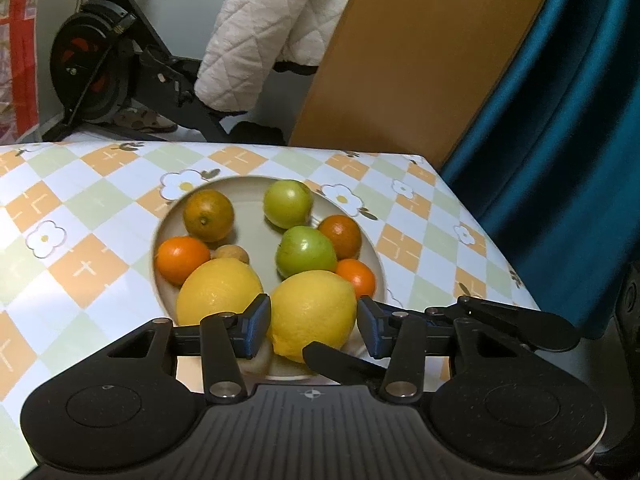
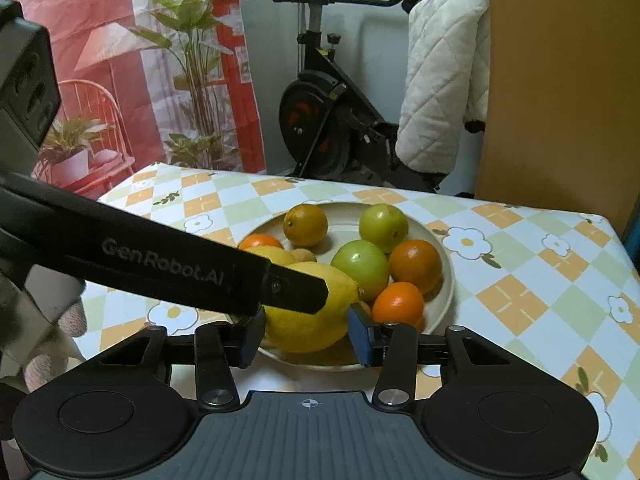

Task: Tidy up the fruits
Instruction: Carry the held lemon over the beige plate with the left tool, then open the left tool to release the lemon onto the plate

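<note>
Left gripper (image 1: 313, 325): I straddle the near lemon (image 1: 316, 312), pads not pressing.
Right gripper (image 2: 306, 333): likewise spread around it.
Advice: I'd withdraw one, squeeze gently.

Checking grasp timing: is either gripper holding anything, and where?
Not clearly: left gripper and right gripper straddle the near lemon at its sides; firm contact cannot be told.

In the right wrist view the left gripper's black arm (image 2: 160, 268) hides part of the near lemon (image 2: 316, 320) at the plate's (image 2: 444, 280) near rim.
</note>
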The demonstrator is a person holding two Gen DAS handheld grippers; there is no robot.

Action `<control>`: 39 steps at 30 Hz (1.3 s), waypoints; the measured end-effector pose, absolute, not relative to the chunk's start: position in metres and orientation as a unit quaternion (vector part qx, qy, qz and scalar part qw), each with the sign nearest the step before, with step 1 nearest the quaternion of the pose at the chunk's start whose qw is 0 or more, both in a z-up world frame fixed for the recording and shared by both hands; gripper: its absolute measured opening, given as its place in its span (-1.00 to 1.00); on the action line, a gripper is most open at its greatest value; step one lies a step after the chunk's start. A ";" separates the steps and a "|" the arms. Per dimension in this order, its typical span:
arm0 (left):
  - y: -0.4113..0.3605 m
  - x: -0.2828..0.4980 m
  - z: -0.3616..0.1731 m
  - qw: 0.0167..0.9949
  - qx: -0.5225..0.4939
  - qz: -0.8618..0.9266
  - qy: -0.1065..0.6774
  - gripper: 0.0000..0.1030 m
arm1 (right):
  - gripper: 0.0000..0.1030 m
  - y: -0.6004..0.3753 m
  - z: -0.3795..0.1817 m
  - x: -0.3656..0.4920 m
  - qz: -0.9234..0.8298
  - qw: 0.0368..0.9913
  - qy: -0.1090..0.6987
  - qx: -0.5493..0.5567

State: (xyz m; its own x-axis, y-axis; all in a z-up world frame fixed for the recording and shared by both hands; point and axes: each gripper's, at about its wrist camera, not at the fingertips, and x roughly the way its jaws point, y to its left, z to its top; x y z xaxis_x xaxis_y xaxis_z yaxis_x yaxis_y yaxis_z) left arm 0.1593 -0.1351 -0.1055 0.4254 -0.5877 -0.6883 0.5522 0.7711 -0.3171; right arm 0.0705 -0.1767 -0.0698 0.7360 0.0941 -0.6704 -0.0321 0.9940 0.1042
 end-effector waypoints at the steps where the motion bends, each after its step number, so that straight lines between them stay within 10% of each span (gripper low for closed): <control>1: -0.134 0.160 -0.105 0.846 -0.021 -0.334 0.415 -0.05 | -0.21 -0.176 -0.071 0.072 0.033 0.930 0.363 0.042; 39: -0.109 0.157 -0.092 0.876 0.016 -0.276 0.396 0.03 | 0.04 -0.187 -0.056 0.074 -0.012 0.925 0.376 0.047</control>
State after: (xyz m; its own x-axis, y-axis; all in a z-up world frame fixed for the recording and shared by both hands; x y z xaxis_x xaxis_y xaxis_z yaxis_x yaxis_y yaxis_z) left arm 0.1572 -0.1089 -0.0920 0.5345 -0.4705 -0.7020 0.4960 0.8472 -0.1902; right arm 0.0743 -0.1873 -0.0564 0.7169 0.0129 -0.6970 0.0582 0.9952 0.0783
